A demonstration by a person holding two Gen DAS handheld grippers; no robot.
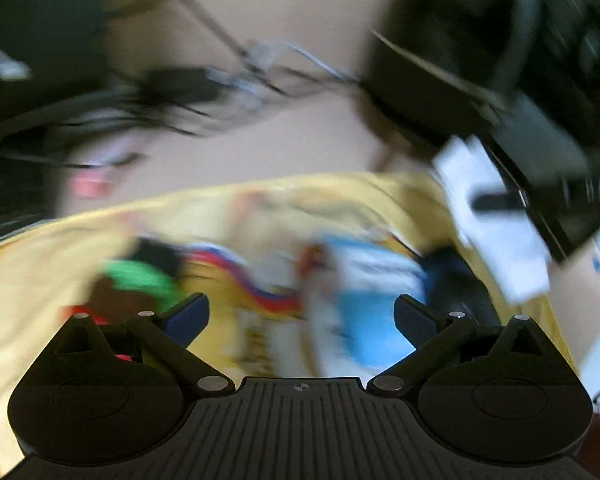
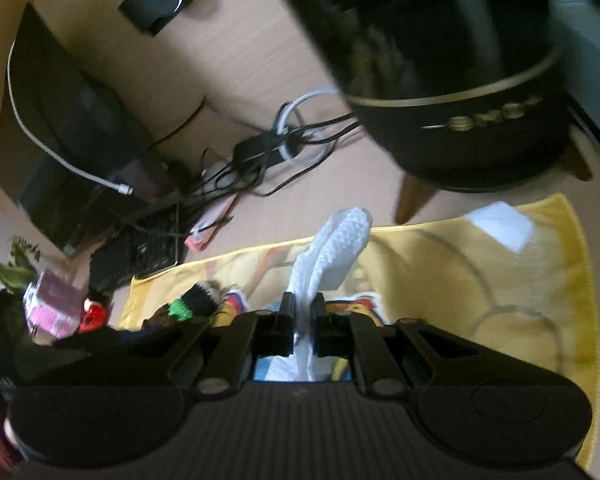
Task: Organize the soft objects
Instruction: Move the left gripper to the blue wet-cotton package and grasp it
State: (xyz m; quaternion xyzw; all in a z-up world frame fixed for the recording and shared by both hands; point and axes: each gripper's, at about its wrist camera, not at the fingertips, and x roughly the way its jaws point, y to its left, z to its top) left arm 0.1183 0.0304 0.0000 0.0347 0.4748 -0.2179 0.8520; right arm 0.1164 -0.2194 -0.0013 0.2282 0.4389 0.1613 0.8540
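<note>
left wrist view: heavy motion blur, details soft.
surface: light tan table (image 1: 268, 12); a yellow printed towel (image 1: 32, 280) is spread over its near part.
room: tangle of dark cables (image 1: 172, 92) lies on the table beyond the towel; dark equipment at upper right, too blurred to name; white paper (image 1: 496, 216) at the towel's right edge.
left gripper (image 1: 302, 314): jaws wide apart, nothing between them, over the towel.
soft objects: a green and black knitted piece (image 1: 144, 276) lies on the towel left of the gripper; a blue and white patch in the middle is too blurred to tell whether it is print or cloth.

right wrist view: sharper.
surface: same tan table (image 2: 260, 52) and yellow printed towel (image 2: 460, 264), towel lying flat.
room: black box (image 2: 72, 136) at left, cable tangle (image 2: 268, 152) in the centre, black round speaker on wooden legs (image 2: 480, 136) at upper right, keyboard (image 2: 140, 248) just beside the towel's left end, leafy plant (image 2: 18, 264) and pink box (image 2: 54, 304) at far left.
right gripper (image 2: 303, 320): jaws clamped on a white knitted cloth (image 2: 336, 248).
cloth look: bunched, waffle texture, limp.
cloth axis: long axis runs forward and slightly right from the jaws, free end pointing toward the speaker, held above the towel.
other soft objects: green and black knitted piece (image 2: 194, 304) on the towel's left end; a red item (image 2: 94, 314) beside the pink box.
</note>
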